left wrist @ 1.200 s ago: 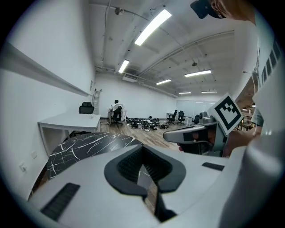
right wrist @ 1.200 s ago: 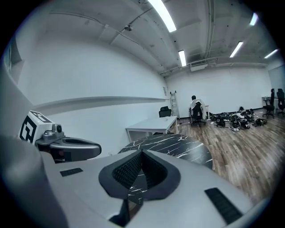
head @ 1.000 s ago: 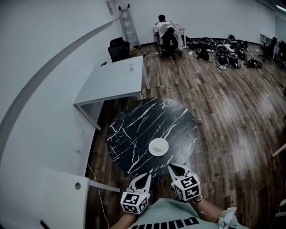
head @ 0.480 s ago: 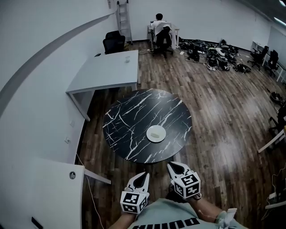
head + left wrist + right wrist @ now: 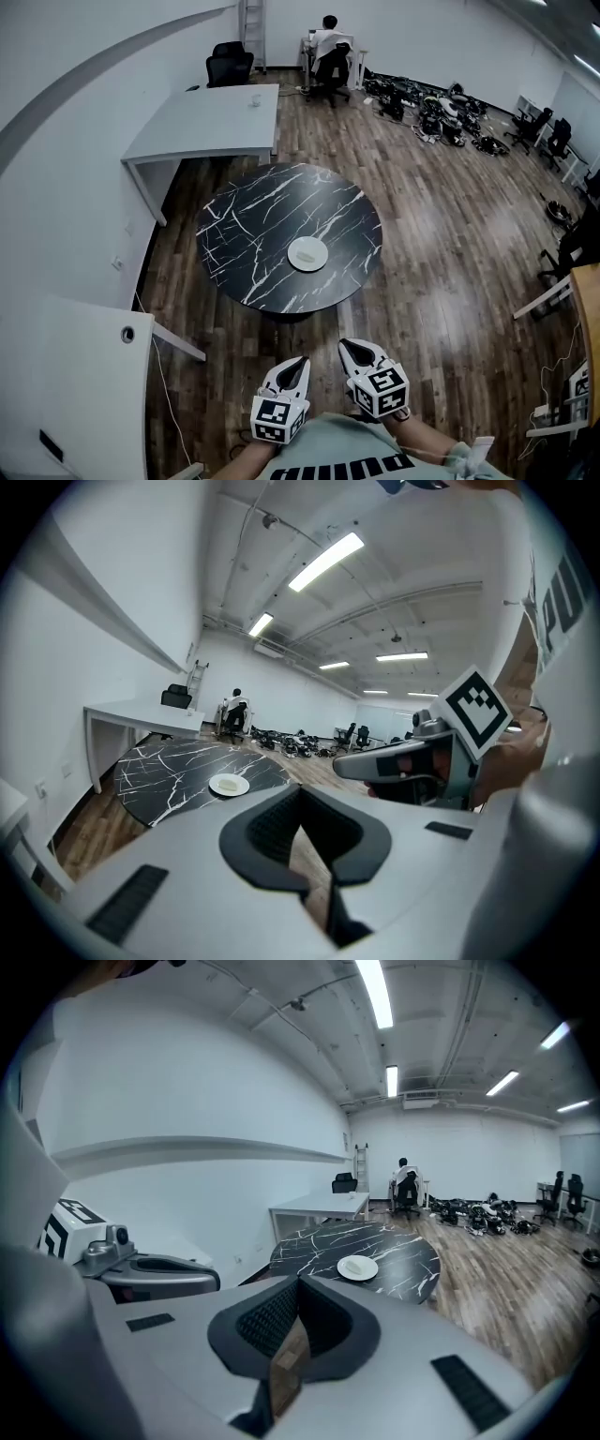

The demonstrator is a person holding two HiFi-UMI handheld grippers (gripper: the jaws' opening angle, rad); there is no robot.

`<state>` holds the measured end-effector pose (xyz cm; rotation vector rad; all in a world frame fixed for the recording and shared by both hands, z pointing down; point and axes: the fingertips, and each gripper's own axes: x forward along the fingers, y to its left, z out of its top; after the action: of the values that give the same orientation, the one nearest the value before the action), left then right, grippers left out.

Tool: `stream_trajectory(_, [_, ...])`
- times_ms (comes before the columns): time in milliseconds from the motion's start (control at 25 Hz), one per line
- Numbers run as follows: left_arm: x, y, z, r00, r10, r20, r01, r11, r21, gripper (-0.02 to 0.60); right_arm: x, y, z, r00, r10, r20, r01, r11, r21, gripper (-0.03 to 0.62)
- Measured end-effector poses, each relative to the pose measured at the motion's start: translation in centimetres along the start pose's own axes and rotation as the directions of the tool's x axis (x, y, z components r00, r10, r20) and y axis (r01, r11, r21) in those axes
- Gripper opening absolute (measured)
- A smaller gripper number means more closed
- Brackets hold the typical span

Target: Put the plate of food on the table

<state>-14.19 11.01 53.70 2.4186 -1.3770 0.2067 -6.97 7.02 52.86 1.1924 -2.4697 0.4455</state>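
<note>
Two tongs are pointing forward with jaws together, holding nothing: left tongs (image 5: 299,361), right tongs (image 5: 345,345). Plate (image 5: 307,254) is already sitting on the table (image 5: 234,246), well ahead, roughly between them; neither seems nearer.

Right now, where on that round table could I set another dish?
The round black marble table holds only a white plate of food, slightly toward the near edge. Its far half, toward the pale grey desk, and its left side are bare. Nowhere on it is crowded.
</note>
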Motion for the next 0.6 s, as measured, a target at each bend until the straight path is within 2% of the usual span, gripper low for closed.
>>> stream_trajectory(160, [0.2, -2.4, -0.3, 1.0, 0.024, 0.003, -0.024, 1.0, 0.011, 0.008, -2.5, -1.1, -0.7, 0.999, 0.019, 0.03, -0.019, 1.0, -0.008, 0.011])
stream_trajectory(400, [1.1, -9.4, -0.5, 0.998, 0.054, 0.01, -0.054, 0.998, 0.026, 0.008, -9.0, -5.1, -3.0, 0.999, 0.012, 0.036, -0.01, 0.999, -0.032, 0.009])
stream_trajectory(600, [-0.3, -13.8, -1.7, 0.991, 0.134, -0.03, -0.132, 0.99, 0.052, 0.008, -13.8, -6.8, -4.9, 0.998, 0.03, 0.062, -0.027, 0.999, -0.044, 0.009])
